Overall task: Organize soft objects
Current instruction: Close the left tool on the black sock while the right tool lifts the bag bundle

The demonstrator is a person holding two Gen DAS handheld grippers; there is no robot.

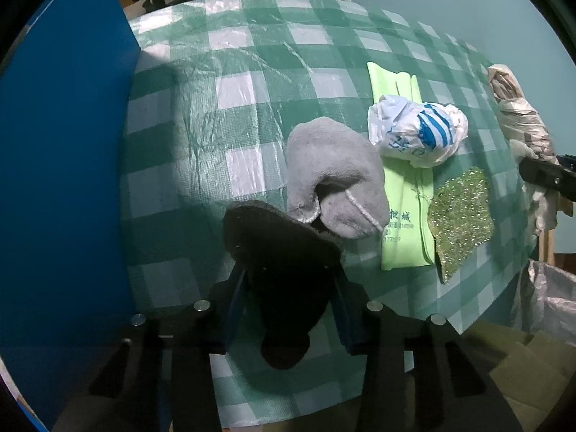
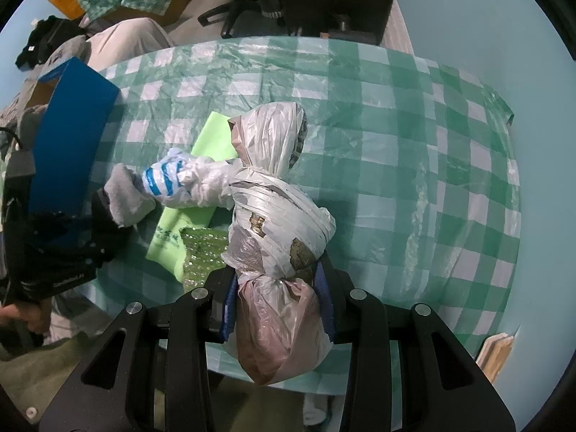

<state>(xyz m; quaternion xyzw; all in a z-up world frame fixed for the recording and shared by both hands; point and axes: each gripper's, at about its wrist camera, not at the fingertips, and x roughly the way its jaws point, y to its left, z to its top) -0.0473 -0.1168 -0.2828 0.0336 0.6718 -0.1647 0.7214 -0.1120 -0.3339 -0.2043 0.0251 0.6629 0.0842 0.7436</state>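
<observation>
1. We grip a dark cloth [image 1: 284,270] in our left gripper [image 1: 288,309], beside the blue box [image 1: 64,180].
2. Our right gripper [image 2: 277,309] clamps a taped bag bundle [image 2: 277,223].
3. Nothing looks sorted yet; the grey mitt [image 1: 331,176], crumpled bag [image 1: 417,129] and sparkly cloth [image 1: 460,216] lie right of the box.

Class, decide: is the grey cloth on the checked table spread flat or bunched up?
Bunched up. The grey cloth sits humped and folded over itself, one edge curled under, beside the lime bag.

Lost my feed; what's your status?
Left gripper shut on dark cloth. Right gripper shut on wrapped plastic bundle. Grey cloth on table, touching dark cloth.
</observation>
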